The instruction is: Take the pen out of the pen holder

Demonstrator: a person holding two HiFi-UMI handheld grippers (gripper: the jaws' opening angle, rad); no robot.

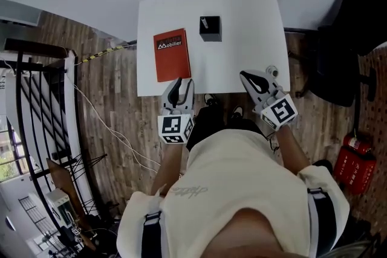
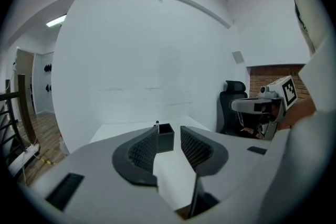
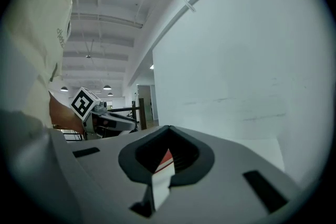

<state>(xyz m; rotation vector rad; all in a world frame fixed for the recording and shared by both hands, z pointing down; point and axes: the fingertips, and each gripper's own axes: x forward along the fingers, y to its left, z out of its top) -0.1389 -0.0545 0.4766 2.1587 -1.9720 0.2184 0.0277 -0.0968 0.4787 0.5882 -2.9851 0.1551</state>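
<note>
Blk sq holder (image 1: 213,34), pen (image 1: 204,22) upright

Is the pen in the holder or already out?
In. The pen pokes up from one corner of the black pen holder, which stands upright on the white table; the left gripper view shows the same.

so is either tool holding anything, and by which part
Nothing held: left tool open and empty, right tool shut on nothing; the pen sits in the pen holder.
</note>
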